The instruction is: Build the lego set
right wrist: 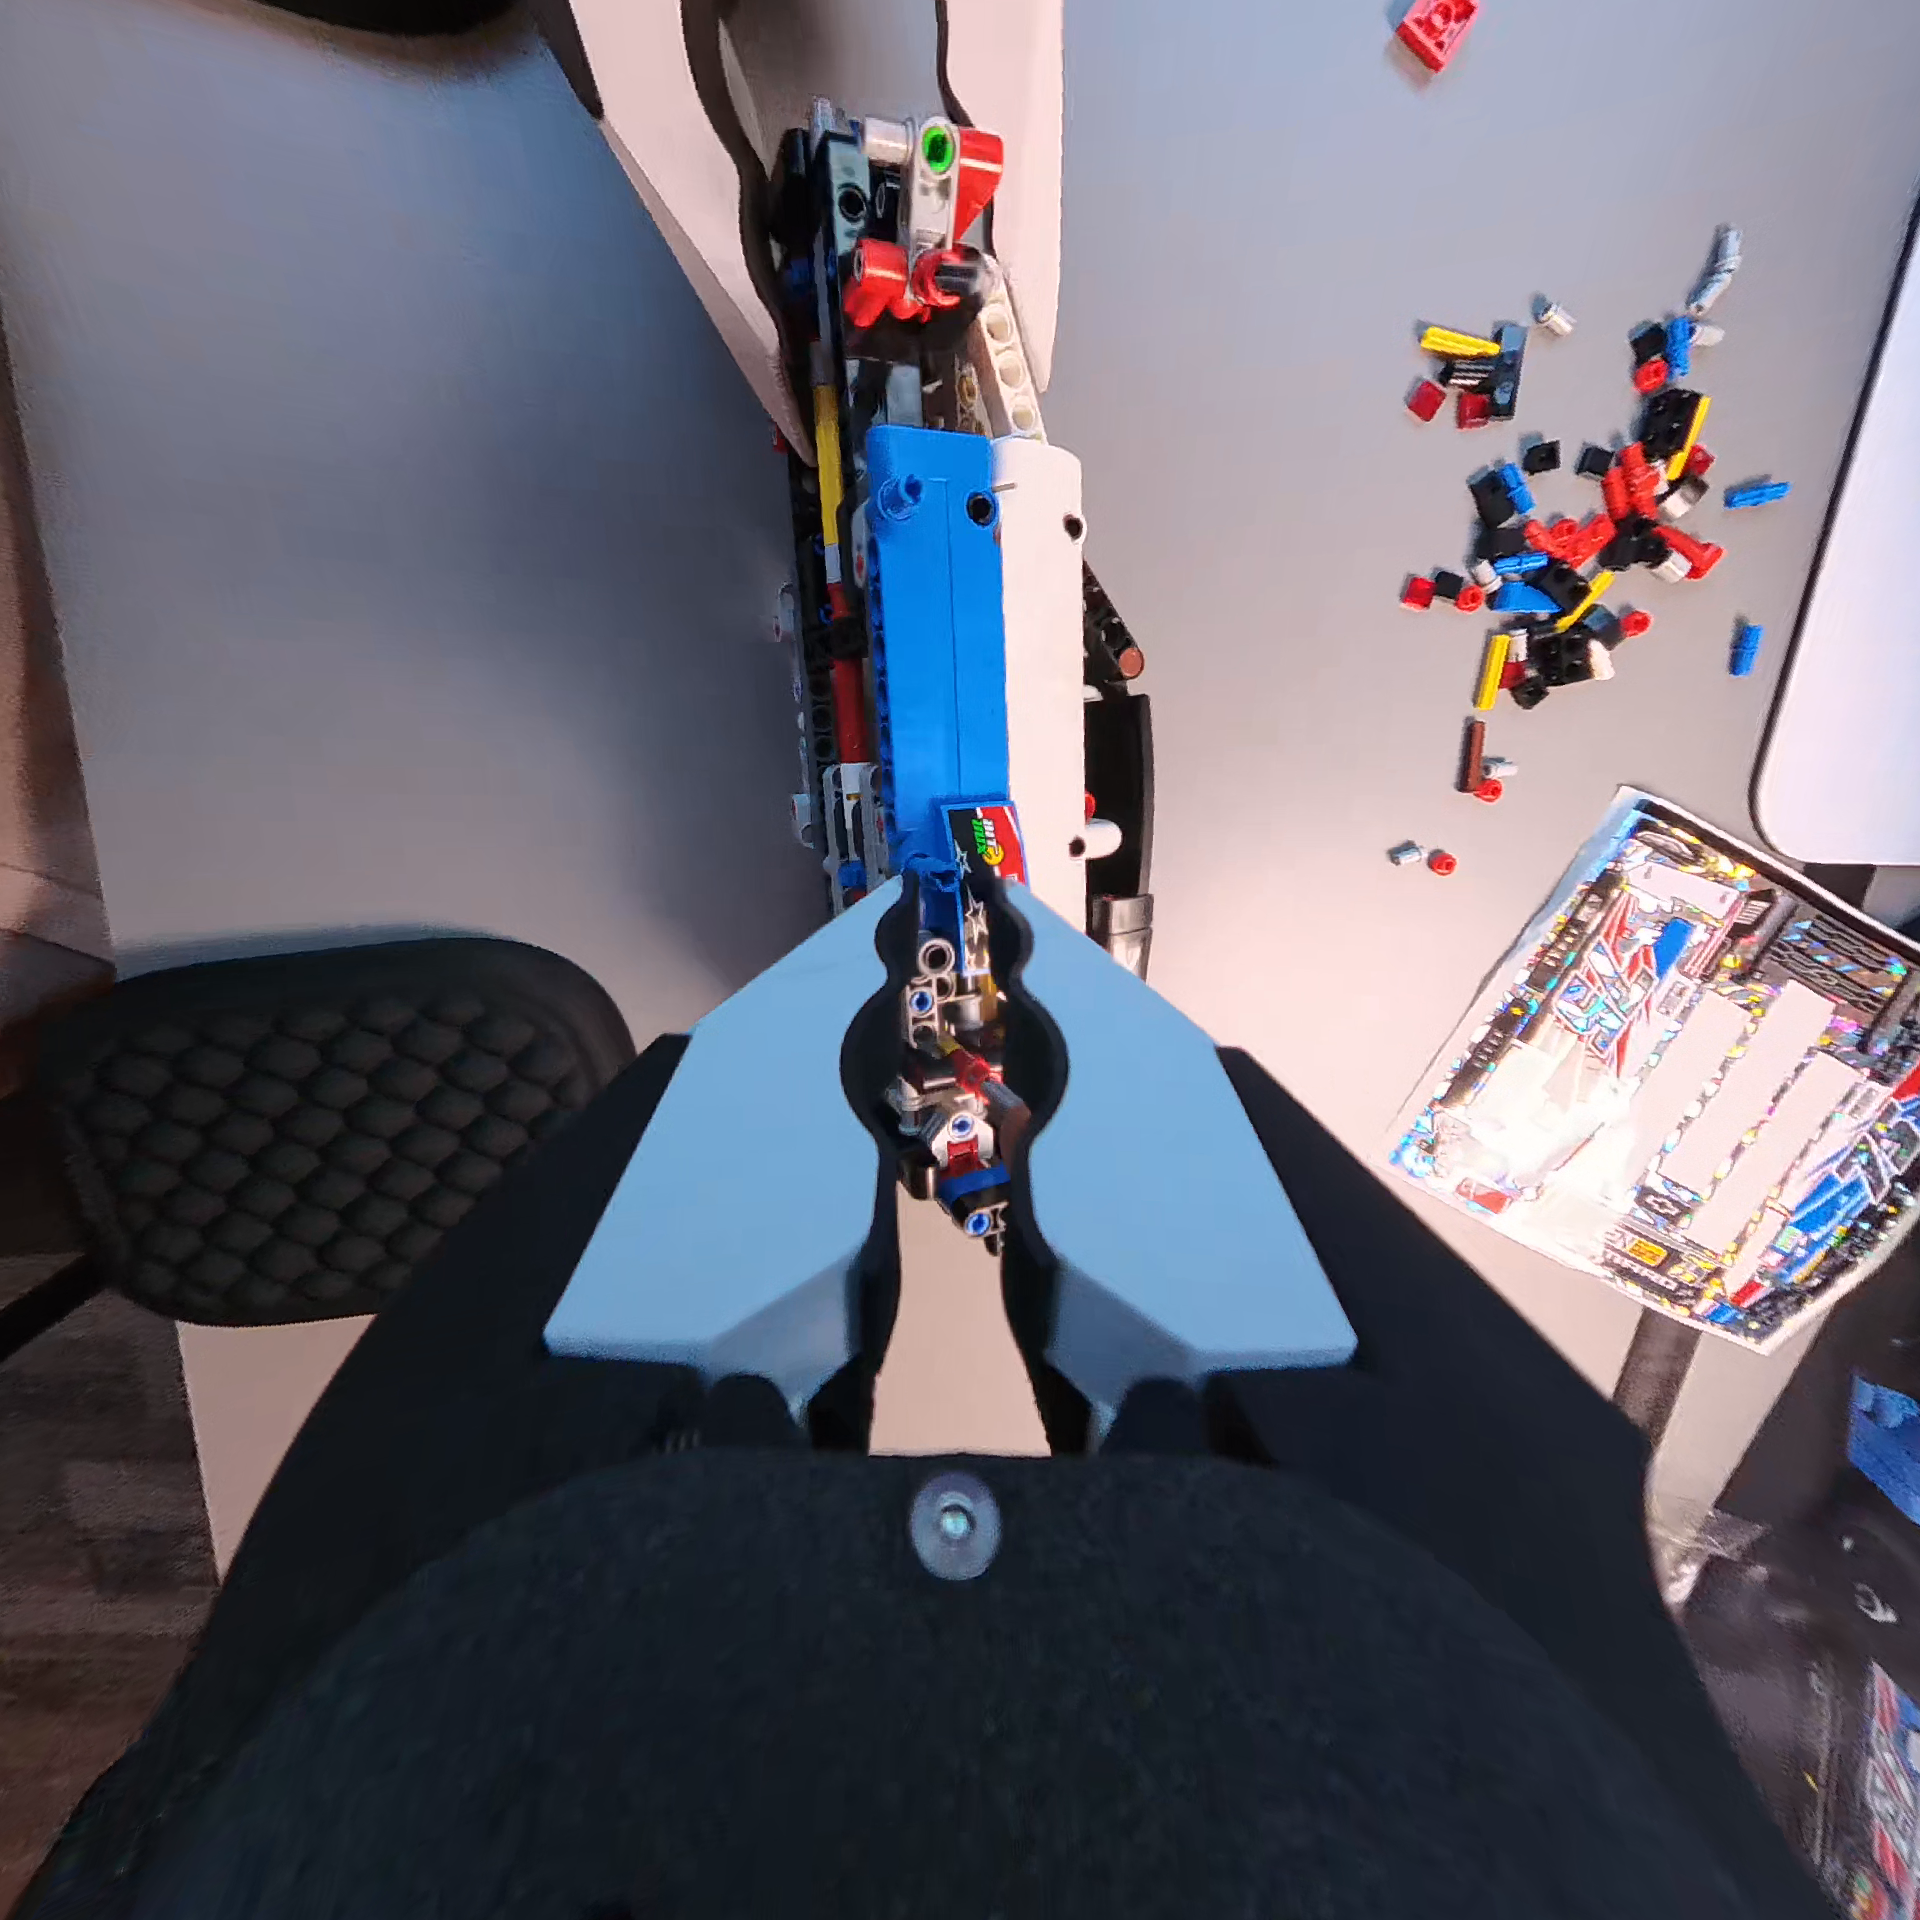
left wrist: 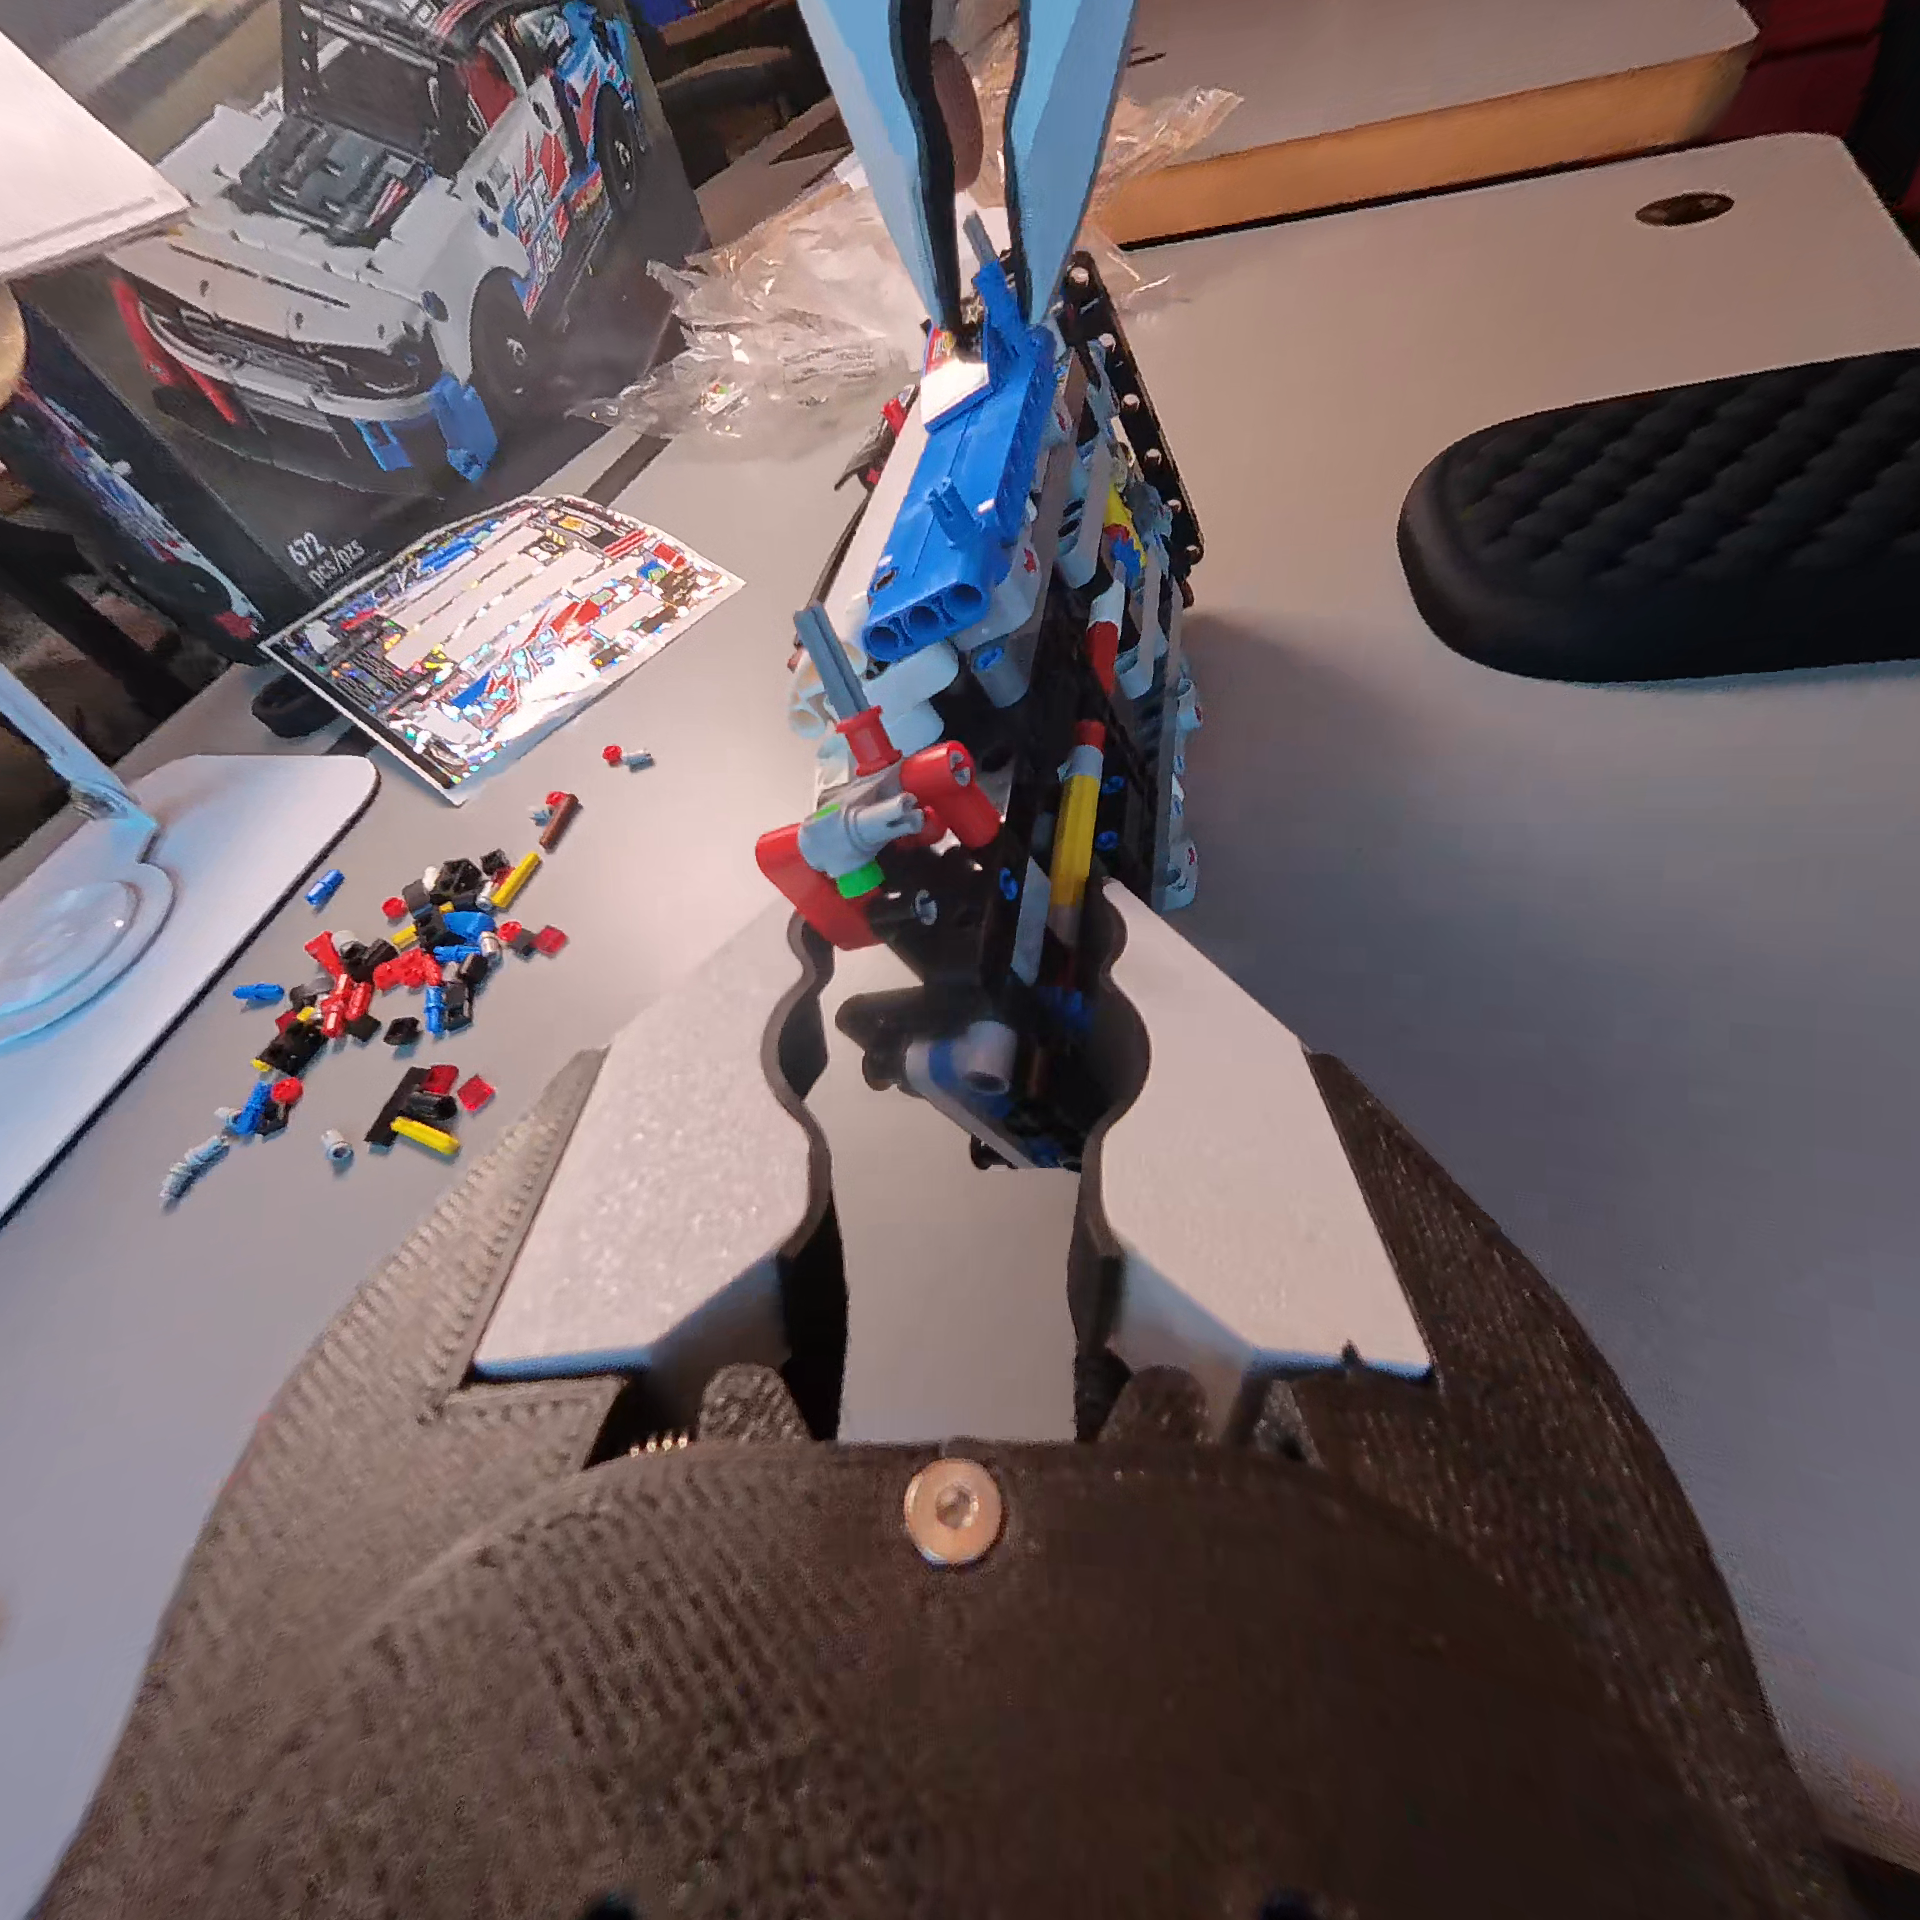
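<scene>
The half-built lego car point(left wrist: 1023, 665) stands on its edge over the desk point(left wrist: 1455, 935), clamped at opposite ends by the left gripper point(left wrist: 961, 940) and right gripper point(right wrist: 961, 894), so uneven twisting may break parts off.

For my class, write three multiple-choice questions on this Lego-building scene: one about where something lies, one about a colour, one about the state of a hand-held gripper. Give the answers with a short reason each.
1. Where does the pile of loose pieces lie?
A. On the grey table
B. Inside the box
C. On the black wrist pad

2. What colour is the long beam on top of the half-built model?
A. Yellow
B. Blue
C. Green

3. What is the right hand-held gripper doing?
A. Hanging open, far from the model
B. Picking up the sticker sheet
C. Shut on one end of the model

Answers:
1 A, the pieces are spread on the table.
2 B, the beam is plainly blue.
3 C, its fingers close around the model's end.
</scene>
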`<state>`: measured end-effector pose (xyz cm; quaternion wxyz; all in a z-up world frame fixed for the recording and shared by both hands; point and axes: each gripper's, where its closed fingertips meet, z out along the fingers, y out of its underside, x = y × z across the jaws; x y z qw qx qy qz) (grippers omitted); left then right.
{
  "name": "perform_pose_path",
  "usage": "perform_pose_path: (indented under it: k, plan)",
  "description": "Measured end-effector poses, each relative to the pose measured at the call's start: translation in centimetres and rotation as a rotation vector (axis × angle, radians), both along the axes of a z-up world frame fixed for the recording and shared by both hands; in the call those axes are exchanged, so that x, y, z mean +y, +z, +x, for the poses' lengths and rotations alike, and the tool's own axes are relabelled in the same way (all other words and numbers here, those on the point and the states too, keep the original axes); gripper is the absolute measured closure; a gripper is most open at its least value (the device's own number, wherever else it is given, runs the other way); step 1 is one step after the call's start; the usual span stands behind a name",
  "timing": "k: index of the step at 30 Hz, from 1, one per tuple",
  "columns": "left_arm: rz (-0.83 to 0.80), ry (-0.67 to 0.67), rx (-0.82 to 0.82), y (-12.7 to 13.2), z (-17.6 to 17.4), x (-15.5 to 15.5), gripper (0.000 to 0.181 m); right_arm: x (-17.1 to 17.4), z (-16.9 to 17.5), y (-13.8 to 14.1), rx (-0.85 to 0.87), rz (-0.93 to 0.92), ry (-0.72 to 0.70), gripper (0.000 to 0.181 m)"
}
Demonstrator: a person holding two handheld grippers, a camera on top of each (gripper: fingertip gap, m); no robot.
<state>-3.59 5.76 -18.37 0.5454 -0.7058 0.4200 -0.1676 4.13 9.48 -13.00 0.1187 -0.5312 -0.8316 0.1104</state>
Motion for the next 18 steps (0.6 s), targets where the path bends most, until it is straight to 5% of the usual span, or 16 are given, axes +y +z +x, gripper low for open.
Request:
perform_pose_path:
  k: [8, 14, 18]
  plan:
    - [0.251, 0.013, 0.142, 0.9, -0.3, -0.3, 0.132, -1.7, 0.4, 0.7, 0.008, 0.104, 0.068, 0.180]
    - [0.046, -0.073, -0.130, 1.7, 0.2, -0.9, 0.114, -2.0, 0.5, 0.7, 0.079, 0.172, 0.043, 0.180]
    - [-0.134, -0.105, -0.143, -0.4, 0.8, -1.0, 0.094, -2.5, 0.7, 0.6, 0.092, 0.176, 0.044, 0.180]
